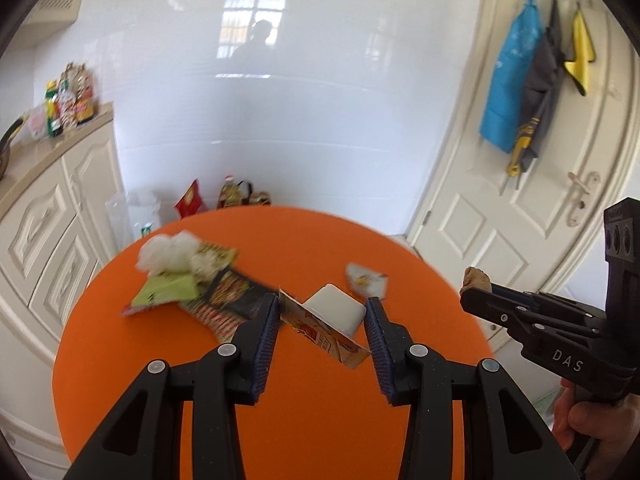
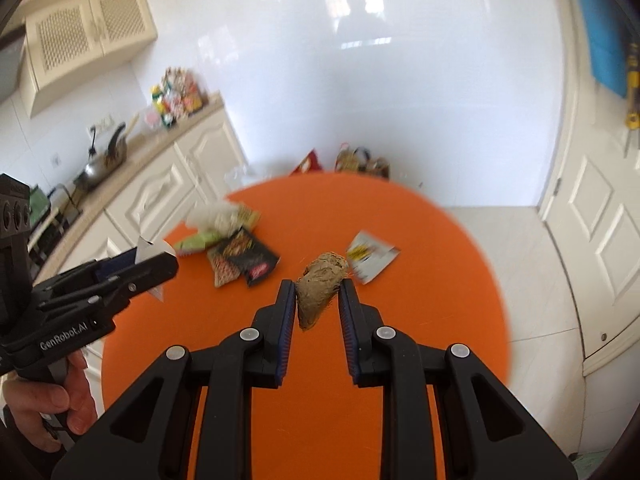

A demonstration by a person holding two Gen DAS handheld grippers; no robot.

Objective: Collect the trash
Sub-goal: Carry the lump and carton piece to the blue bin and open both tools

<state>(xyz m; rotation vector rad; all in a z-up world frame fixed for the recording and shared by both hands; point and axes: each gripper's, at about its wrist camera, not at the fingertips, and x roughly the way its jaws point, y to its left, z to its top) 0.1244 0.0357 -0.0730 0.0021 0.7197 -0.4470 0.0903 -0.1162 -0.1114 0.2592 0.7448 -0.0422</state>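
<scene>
My left gripper (image 1: pixel 323 302) is shut on a small white plastic cup (image 1: pixel 338 311) with a peeled printed foil lid, held above the round orange table (image 1: pixel 320 408). In the right wrist view, my right gripper (image 2: pixel 317 286) is shut on a brown fibrous lump (image 2: pixel 322 280), also lifted off the table (image 2: pixel 432 248). On the table's far left lie a white tissue wad (image 1: pixel 168 256), a green wrapper (image 1: pixel 166 292) and black snack packets (image 1: pixel 236 304). A torn white wrapper (image 1: pixel 366 284) lies far right. Each gripper shows in the other's view: the right one (image 1: pixel 474 294), the left one (image 2: pixel 160 262).
Cream cabinets (image 1: pixel 52 224) with a countertop carrying bottles (image 1: pixel 70 100) and a wok (image 2: pixel 100 164) run along the left. A white door (image 1: pixel 520 208) with hung aprons stands to the right. Bags (image 1: pixel 240 196) sit on the floor behind the table, against the white tiled wall.
</scene>
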